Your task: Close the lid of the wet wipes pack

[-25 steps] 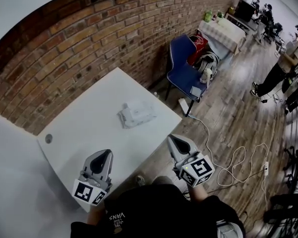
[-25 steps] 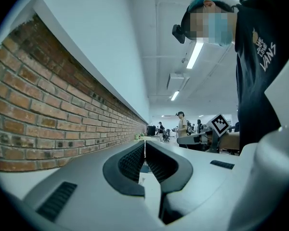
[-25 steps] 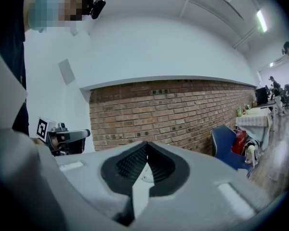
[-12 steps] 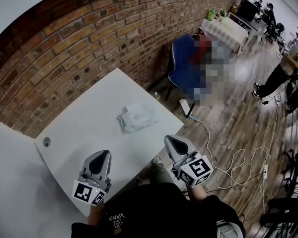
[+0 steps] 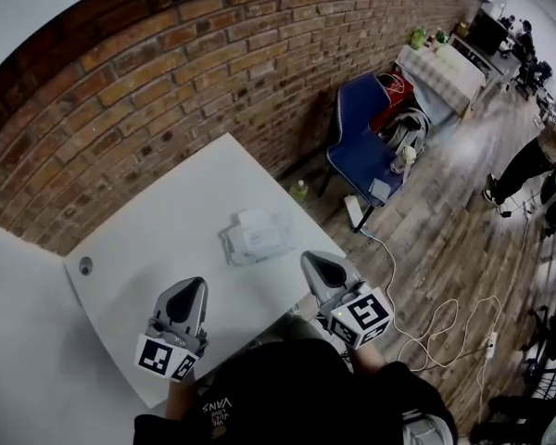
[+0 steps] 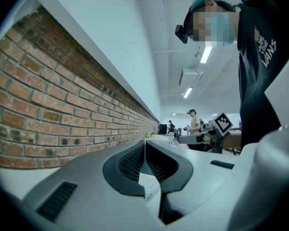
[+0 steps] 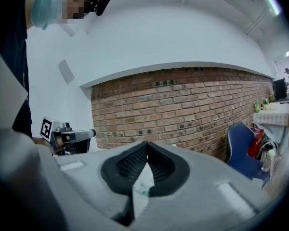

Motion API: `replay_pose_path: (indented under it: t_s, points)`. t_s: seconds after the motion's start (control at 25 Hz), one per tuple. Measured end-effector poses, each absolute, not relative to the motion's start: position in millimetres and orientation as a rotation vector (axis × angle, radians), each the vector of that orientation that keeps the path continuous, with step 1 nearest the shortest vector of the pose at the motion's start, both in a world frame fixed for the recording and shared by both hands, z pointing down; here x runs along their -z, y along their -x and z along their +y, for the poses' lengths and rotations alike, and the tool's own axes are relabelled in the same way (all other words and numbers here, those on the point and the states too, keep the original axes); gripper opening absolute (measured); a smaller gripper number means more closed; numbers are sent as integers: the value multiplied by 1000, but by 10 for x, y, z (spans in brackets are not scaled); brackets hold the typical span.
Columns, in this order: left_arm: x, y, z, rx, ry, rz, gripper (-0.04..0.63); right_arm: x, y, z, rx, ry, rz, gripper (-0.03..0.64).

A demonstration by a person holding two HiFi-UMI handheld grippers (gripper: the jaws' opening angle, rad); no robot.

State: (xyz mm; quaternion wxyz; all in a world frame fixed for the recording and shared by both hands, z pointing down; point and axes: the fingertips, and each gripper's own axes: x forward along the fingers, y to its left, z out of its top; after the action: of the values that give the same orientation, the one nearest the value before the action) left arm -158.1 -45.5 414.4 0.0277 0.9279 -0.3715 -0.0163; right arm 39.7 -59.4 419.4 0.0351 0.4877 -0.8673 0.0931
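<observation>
The wet wipes pack [image 5: 257,235], white and crinkled, lies on the white table [image 5: 157,239] near its right-hand edge; whether its lid is up is too small to tell. My left gripper [image 5: 195,285] hovers over the table's near edge, shut and empty, below and left of the pack. My right gripper [image 5: 309,259] is at the table's near right corner, just right of the pack, also shut with nothing held. In the left gripper view the jaws [image 6: 145,142] meet at the tip; the right gripper view [image 7: 145,143] shows the same.
A brick wall [image 5: 195,72] backs the table. A small hole [image 5: 85,266] sits near the table's left corner. On the wooden floor are a green bottle [image 5: 299,191], a blue chair [image 5: 361,146] and a white cable [image 5: 426,327]. A person [image 5: 528,160] stands far right.
Both grippers have come forward over the table's near edge, and the pack now lies closer to them. The jaws stayed shut.
</observation>
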Motion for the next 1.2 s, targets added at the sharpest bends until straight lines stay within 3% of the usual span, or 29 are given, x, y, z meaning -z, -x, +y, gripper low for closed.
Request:
replay_pose_path:
  t_s: [1.2]
  points:
    - [-4332, 1156, -1592, -61, -2855, -1213, 11, -4485, -542, -1440, -387, -1361, -2724, -2]
